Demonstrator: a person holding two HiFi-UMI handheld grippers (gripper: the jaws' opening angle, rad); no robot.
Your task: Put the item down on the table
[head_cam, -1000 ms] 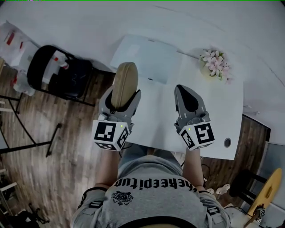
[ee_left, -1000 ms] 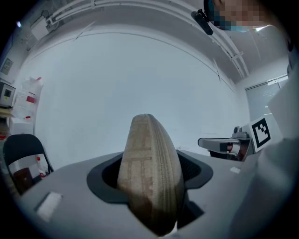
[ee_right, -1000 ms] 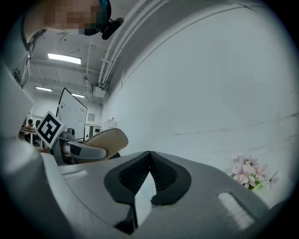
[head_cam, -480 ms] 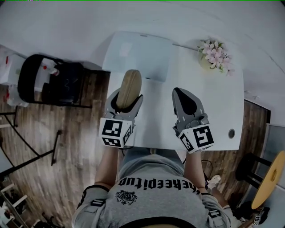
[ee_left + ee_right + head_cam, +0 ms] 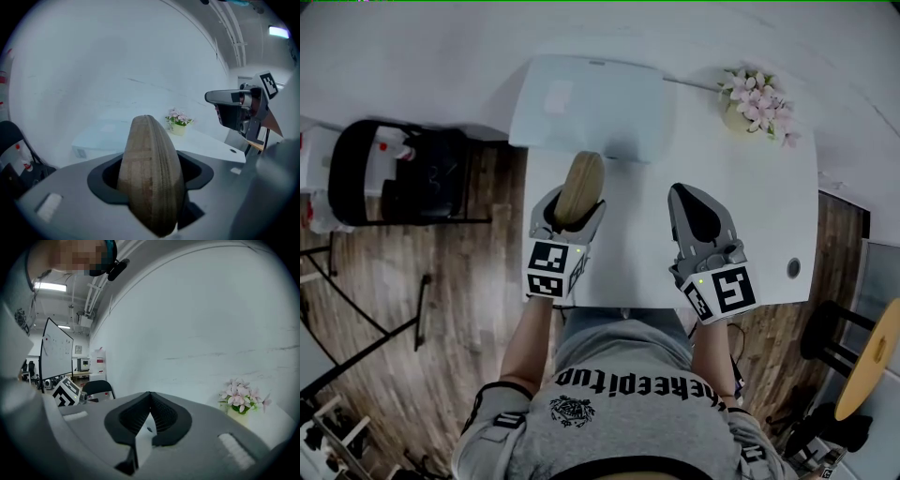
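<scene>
A tan oval zip case (image 5: 579,186) stands on edge between the jaws of my left gripper (image 5: 570,204), which is shut on it. In the left gripper view the case (image 5: 150,173) fills the gap, zip seam facing up, and sticks out past the fingertips. It hangs above the near left part of the white table (image 5: 769,234). My right gripper (image 5: 692,204) hovers over the table's near middle, shut, with nothing in it; in the right gripper view its ridged pads (image 5: 159,416) meet at the tip.
A flat white box (image 5: 591,108) lies on the table's far left. A pot of pink flowers (image 5: 757,101) stands at the far right corner. A black chair (image 5: 403,173) is on the wooden floor to the left, a yellow stool (image 5: 872,361) to the right.
The left gripper with the case has moved right, from over the table's left edge to over the tabletop. The right gripper has hardly moved.
</scene>
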